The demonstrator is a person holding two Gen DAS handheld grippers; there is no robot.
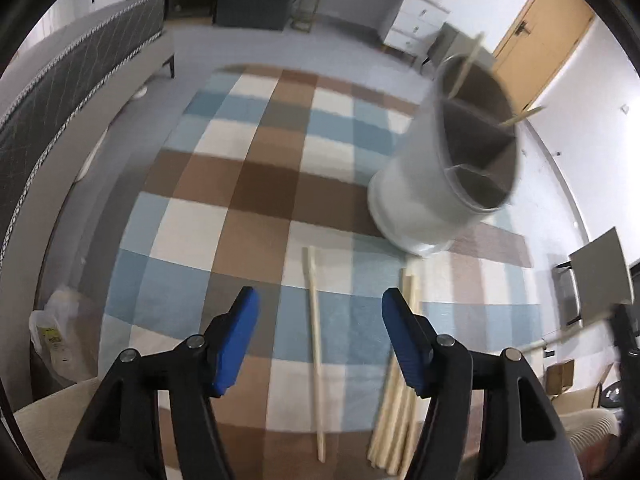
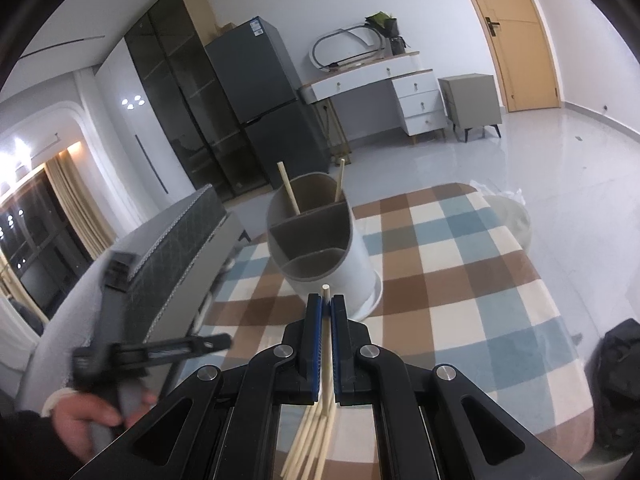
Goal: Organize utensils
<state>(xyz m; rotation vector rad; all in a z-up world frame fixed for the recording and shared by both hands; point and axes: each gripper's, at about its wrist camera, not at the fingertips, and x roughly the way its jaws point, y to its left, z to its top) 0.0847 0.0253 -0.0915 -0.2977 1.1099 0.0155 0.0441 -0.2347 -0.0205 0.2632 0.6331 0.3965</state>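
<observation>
Held chopstick [image 2: 327, 344]: clamped in right gripper [image 2: 326, 305], long axis up-frame, tip toward holder [image 2: 320, 236].
Left gripper [image 1: 320, 312]: spread, empty, above single chopstick [image 1: 316, 344], lengthwise up-frame.
Bundle [image 1: 394, 404]: lower right on checked cloth [image 1: 224, 184].
Holder: two sticks upright in rear compartment.

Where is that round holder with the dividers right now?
The utensil holder stands on the checkered cloth, straight ahead of the right gripper in its view; two chopsticks already lean in its far compartment.
</observation>
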